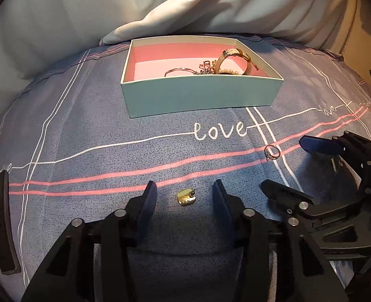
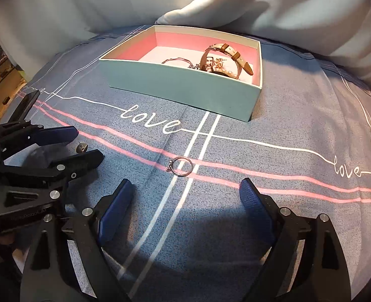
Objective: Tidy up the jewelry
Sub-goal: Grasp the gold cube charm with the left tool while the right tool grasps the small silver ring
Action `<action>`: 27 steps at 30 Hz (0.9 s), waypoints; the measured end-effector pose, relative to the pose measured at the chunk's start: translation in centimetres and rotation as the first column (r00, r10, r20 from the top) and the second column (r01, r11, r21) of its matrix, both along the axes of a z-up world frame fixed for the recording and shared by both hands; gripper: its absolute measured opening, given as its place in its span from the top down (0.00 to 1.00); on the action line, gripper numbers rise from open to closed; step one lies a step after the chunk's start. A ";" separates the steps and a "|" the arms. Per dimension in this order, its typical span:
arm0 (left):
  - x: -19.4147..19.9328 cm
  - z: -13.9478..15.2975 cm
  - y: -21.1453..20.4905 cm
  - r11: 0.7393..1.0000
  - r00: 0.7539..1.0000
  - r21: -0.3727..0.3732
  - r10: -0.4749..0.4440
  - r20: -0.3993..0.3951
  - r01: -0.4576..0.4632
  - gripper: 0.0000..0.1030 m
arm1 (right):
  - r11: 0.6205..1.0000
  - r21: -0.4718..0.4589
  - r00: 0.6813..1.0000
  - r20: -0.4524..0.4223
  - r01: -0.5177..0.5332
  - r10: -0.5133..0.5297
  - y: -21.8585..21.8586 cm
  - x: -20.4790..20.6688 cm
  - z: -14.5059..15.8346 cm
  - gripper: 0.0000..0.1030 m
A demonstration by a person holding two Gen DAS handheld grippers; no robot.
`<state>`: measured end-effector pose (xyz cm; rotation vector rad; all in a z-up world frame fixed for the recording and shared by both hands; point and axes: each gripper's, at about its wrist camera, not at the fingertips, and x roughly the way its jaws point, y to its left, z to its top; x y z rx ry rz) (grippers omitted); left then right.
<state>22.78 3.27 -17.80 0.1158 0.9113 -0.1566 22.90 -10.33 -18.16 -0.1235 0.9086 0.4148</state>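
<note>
Nearest the left wrist camera, the left gripper (image 1: 184, 192) hangs low over the bed (image 1: 85, 130) with jaws parted around a small gold earring (image 1: 185, 197) — not touching it. Beside it, the right gripper (image 2: 183, 196) stands wide open and empty, a thin silver ring (image 2: 181, 166) just ahead. Beyond them sits the teal box (image 1: 198, 95) — watch (image 1: 235, 58) and chains inside.

the box (image 1: 200, 95) sits on the bed sheet (image 1: 85, 130), in front of the pillow (image 1: 160, 17). a watch (image 1: 235, 56) lies in the box. nearer, the ring (image 1: 272, 151) lies right of the small earring (image 1: 185, 197).
</note>
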 end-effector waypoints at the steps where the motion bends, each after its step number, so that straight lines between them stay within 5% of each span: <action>1: 0.0 0.1 0.1 1.000 1.000 -0.013 -0.003 0.001 0.003 0.73 | 1.000 -0.005 1.000 0.003 -0.010 0.010 0.3 0.3 0.0 0.21; 3: -0.1 0.2 0.3 0.999 1.000 -0.043 -0.004 0.003 0.004 0.87 | 1.000 0.001 1.000 0.002 -0.023 0.023 0.7 0.8 0.1 0.44; 5: 0.0 0.3 0.6 0.997 1.000 -0.078 -0.002 0.001 0.002 0.87 | 1.000 0.005 1.000 -0.004 -0.017 0.017 0.8 1.0 0.2 0.72; 6: 0.0 0.3 0.8 0.995 1.000 -0.095 -0.001 0.002 0.001 0.87 | 1.000 0.006 1.000 -0.006 -0.019 0.019 0.8 1.0 0.3 0.78; 11: -0.4 0.7 1.6 0.987 1.000 -0.159 0.005 0.012 -0.003 0.87 | 1.000 0.016 1.000 0.012 -0.007 0.007 0.2 -0.4 0.6 0.78; 27: 0.6 2.0 0.4 0.988 1.000 -0.157 0.005 -0.003 -0.006 0.87 | 1.000 0.027 1.000 0.023 -0.014 0.013 -0.1 -1.5 2.1 0.78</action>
